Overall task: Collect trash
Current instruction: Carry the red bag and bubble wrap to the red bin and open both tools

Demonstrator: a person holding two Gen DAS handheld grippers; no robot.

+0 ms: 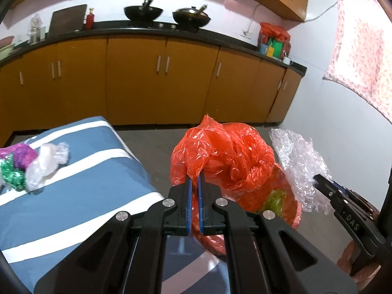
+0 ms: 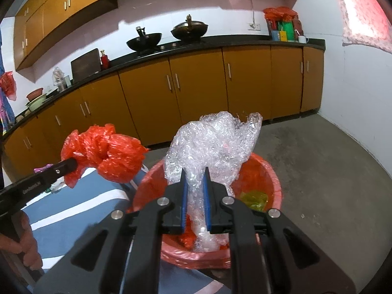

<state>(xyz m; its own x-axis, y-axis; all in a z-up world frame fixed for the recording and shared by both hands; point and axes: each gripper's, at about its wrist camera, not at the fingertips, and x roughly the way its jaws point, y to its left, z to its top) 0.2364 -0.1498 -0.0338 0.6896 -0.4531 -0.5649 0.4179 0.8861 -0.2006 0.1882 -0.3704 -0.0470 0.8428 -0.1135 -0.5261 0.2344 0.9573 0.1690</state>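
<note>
- Beside the blue-and-white striped cloth-covered table (image 1: 80, 171), your round red plastic basin (image 2: 272, 171) sits on the grey floor, with a scrap of yellow-green wrapper (image 2: 253, 197) inside.
- Over that basin, your right gripper (image 2: 195, 174) pinches a crumpled wad of clear bubble wrap (image 2: 215, 144).
- Just left of it, your left gripper (image 1: 194, 183) is clamped on a crumpled orange-red plastic bag (image 1: 227, 154).
- On the table lie a clear plastic bag (image 1: 46, 164) and purple and green tinsel (image 1: 14, 164).

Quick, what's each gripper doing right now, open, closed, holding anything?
Left gripper: closed on the crumpled red plastic bag.
Right gripper: closed on the clear bubble wrap, held over the red bin.
</note>
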